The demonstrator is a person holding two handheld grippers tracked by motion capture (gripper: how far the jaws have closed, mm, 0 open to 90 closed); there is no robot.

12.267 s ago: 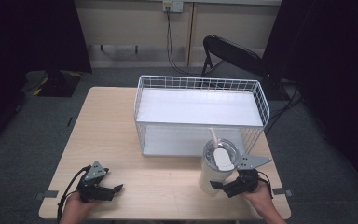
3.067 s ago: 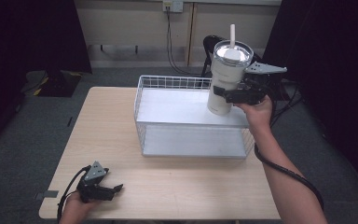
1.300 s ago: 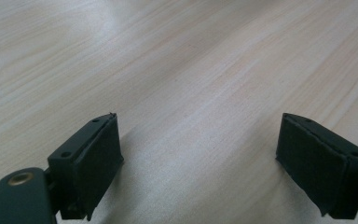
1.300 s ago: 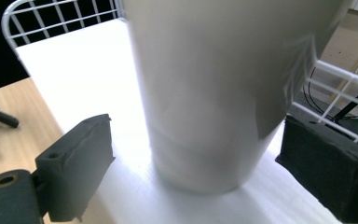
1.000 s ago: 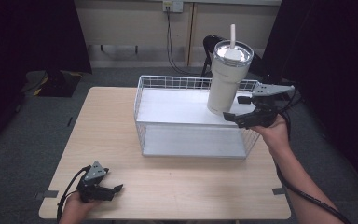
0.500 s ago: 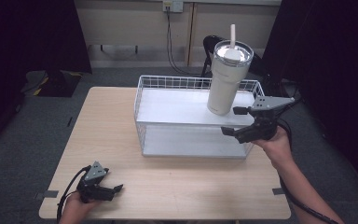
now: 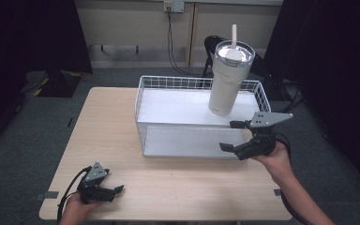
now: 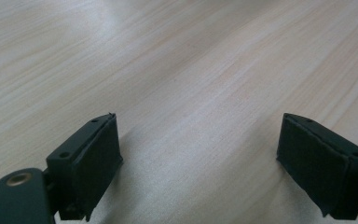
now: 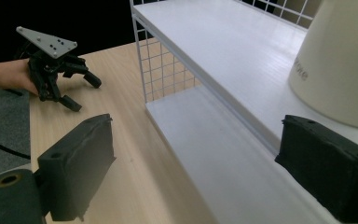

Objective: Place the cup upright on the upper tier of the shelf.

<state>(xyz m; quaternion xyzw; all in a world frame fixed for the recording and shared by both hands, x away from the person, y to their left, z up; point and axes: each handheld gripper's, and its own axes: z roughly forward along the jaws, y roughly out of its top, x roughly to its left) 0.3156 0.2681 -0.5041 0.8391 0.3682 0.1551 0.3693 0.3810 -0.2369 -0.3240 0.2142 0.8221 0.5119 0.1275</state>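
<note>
A tall cream tumbler [image 7: 227, 78] with a clear lid and a straw stands upright on the top shelf of a white wire rack [image 7: 187, 110], toward its right end; its lower wall [image 9: 340, 65] looms at the right of the right gripper view. My right gripper [image 7: 231, 136] hangs open in front of the rack's right end, apart from the tumbler, nothing between its jaws [image 9: 196, 172]. My left gripper [image 7: 116, 190] rests open on the table's near left corner, with only bare wood between its pads [image 8: 200, 163]. It also appears far off as the left gripper [image 9: 81, 91] in the right gripper view.
The light wooden table [image 7: 108, 136] has free room left of the rack and along the front. The rack has a lower shelf [image 7: 187, 140] under the top one. A dark chair [image 7: 215, 44] stands behind the table, and cables hang from a wall socket.
My right gripper carried the tumbler from the table's front up onto the rack, let go, and has since drawn back and down toward me. The left gripper has stayed put.
</note>
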